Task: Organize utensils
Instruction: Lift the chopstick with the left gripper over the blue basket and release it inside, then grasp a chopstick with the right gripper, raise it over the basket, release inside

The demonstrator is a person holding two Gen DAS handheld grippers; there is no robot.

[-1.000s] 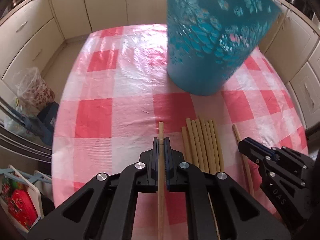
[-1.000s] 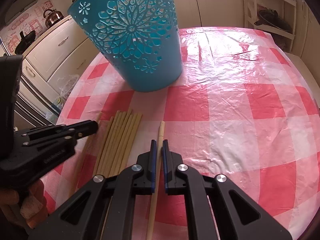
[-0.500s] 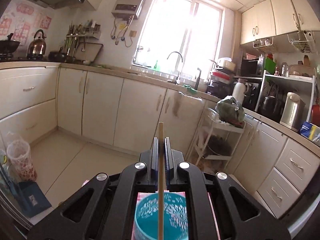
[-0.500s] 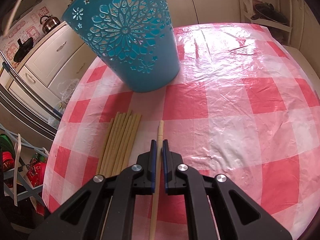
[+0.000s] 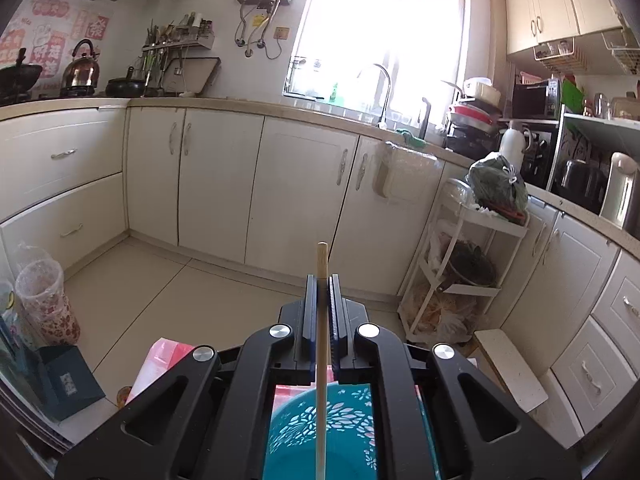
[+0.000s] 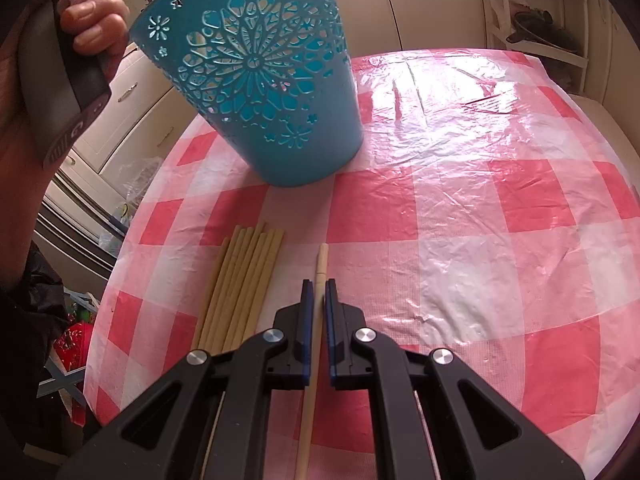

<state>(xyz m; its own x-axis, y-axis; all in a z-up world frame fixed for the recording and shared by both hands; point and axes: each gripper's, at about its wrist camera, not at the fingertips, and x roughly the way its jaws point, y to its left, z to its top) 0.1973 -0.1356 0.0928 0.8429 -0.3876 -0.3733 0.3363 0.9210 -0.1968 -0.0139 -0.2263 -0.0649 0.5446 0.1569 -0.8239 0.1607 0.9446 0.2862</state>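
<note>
My left gripper [image 5: 322, 280] is shut on a wooden chopstick [image 5: 321, 360] and holds it upright, its lower end over the mouth of the teal cut-out holder [image 5: 320, 432]. In the right wrist view the holder [image 6: 256, 80] stands on the red-checked tablecloth [image 6: 460, 200]. My right gripper [image 6: 318, 284] is shut on another chopstick [image 6: 318, 312] that lies along the table. A bundle of several chopsticks [image 6: 240, 280] lies just left of it. The hand on the left gripper's handle [image 6: 60, 92] shows at upper left.
Kitchen cabinets [image 5: 220, 184] and a white rack [image 5: 460, 280] stand beyond the table. A teal box [image 5: 68, 384] and a plastic jar [image 5: 44, 300] sit on the floor at left.
My left gripper has lifted its chopstick off the table, tilted it upright and brought it over the holder. My right gripper has stayed put on its chopstick.
</note>
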